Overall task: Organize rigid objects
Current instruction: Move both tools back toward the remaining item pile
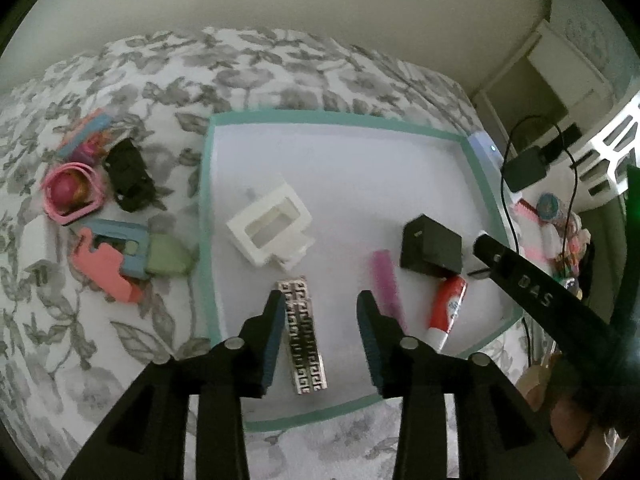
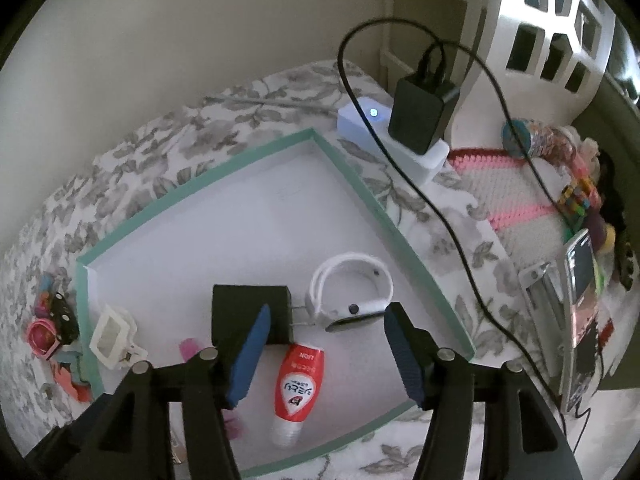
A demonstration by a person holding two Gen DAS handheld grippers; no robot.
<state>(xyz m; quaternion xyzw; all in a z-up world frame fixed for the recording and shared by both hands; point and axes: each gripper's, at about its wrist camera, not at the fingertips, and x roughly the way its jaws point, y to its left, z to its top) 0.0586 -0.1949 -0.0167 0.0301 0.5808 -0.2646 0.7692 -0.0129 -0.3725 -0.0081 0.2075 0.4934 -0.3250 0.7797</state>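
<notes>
1. The left gripper is spread open over the white tray on the bed.
2. A silver patterned bar lies flat just beside its left finger, untouched, long side pointing away.
3. The right gripper is spread open too, above a red tube, cap toward the camera.

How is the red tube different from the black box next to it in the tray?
The red tube is long and rounded with a white cap and printed lettering; the black box is a plain, squarish block. The tube lies flat on its side, while the box sits on one face. Both rest inside the green-rimmed tray, close beside each other.
</notes>
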